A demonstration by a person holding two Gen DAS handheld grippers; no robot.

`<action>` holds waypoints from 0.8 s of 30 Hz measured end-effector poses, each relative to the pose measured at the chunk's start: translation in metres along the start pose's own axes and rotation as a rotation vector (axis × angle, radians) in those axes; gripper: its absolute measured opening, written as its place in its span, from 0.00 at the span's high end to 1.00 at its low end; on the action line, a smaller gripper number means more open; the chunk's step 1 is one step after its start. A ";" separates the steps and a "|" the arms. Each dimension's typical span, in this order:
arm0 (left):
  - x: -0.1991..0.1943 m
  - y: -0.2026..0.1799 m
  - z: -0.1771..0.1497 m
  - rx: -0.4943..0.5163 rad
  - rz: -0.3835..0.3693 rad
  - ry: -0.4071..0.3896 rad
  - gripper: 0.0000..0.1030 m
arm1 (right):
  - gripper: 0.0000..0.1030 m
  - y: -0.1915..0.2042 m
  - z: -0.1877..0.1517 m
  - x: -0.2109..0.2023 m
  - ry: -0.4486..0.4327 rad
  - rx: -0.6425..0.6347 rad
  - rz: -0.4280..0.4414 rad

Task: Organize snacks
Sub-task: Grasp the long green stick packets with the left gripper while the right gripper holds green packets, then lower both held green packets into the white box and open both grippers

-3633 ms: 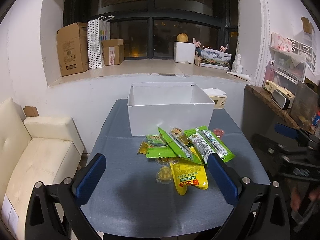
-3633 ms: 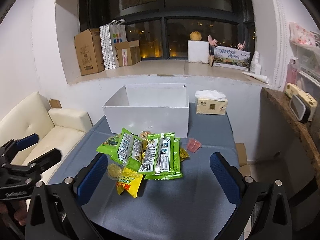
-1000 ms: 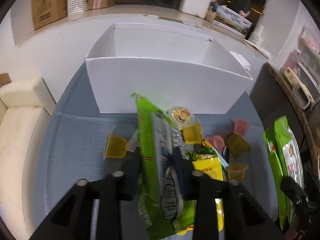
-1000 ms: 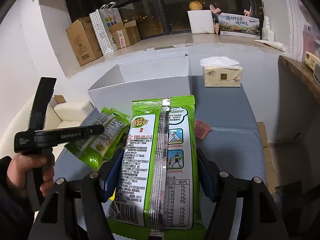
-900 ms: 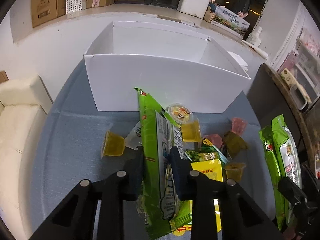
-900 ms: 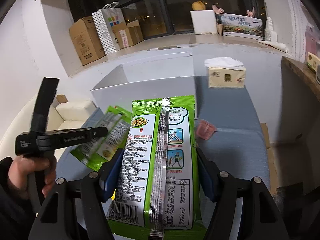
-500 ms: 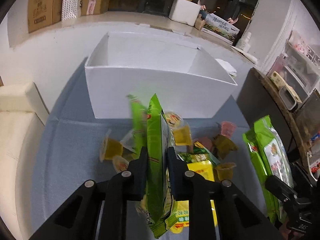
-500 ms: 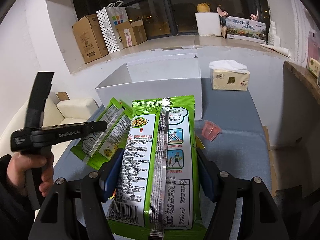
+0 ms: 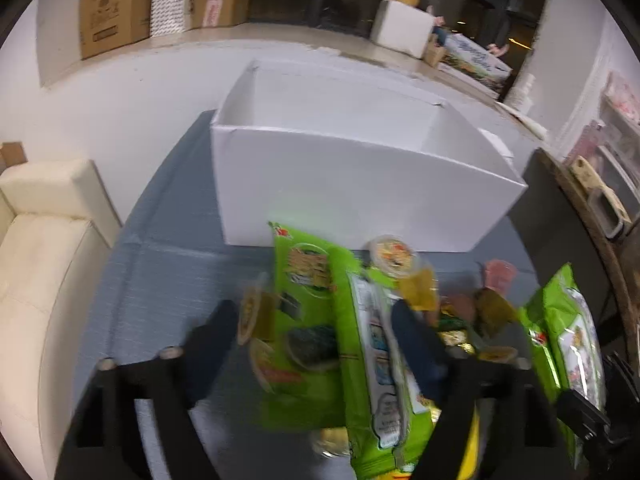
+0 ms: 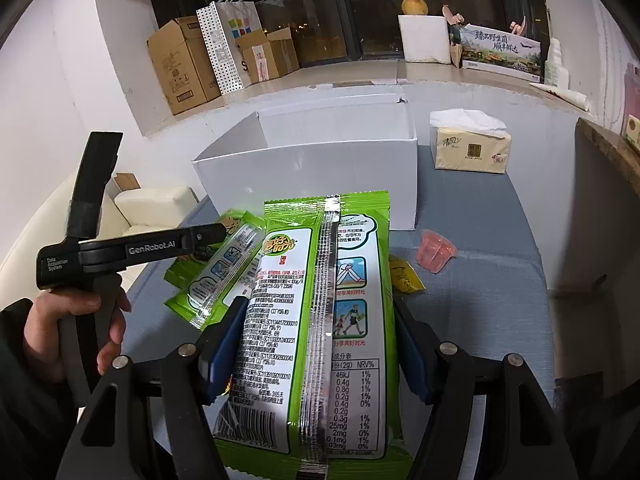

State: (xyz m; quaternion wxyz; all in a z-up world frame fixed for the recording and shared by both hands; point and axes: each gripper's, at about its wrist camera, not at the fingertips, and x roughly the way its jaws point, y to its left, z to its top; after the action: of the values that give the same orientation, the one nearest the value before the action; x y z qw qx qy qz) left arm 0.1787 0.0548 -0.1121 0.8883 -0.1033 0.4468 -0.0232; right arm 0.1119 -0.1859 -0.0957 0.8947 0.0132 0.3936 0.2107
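Lengthwise, green packet [image 10: 320, 320] toward box [image 10: 320, 168]

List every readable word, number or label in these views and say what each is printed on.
"GenRobot.AI": left claw's black body.
"Data Acquisition System": same body, small print.
"NRV%", "46kJ", "1%": nutrition table on the green snack packet in the right claw.
Chinese print on that packet, the tissue box and the windowsill carton: not transcribed.
Left wrist view: blurred.

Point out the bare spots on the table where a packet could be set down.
Bare cloth lies left of the snack pile, toward the sofa, and right of the pink jelly cup, below the tissue box. In front of the white box it is crowded.
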 end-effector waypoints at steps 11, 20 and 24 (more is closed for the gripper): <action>0.020 -0.015 -0.006 0.017 -0.094 0.071 0.64 | 0.29 -0.001 0.002 0.004 0.009 0.001 0.007; -0.006 -0.036 -0.008 0.080 -0.127 0.021 0.75 | 0.29 0.001 -0.001 0.001 -0.014 0.001 0.002; -0.022 -0.029 -0.009 0.070 -0.137 -0.009 0.75 | 0.29 0.004 -0.001 -0.004 -0.027 -0.008 0.000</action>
State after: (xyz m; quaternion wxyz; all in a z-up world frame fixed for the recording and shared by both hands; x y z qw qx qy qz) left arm 0.1599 0.0274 -0.0945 0.8897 -0.1026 0.4336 -0.0993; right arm 0.1074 -0.1844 -0.0925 0.9000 0.0123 0.3807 0.2120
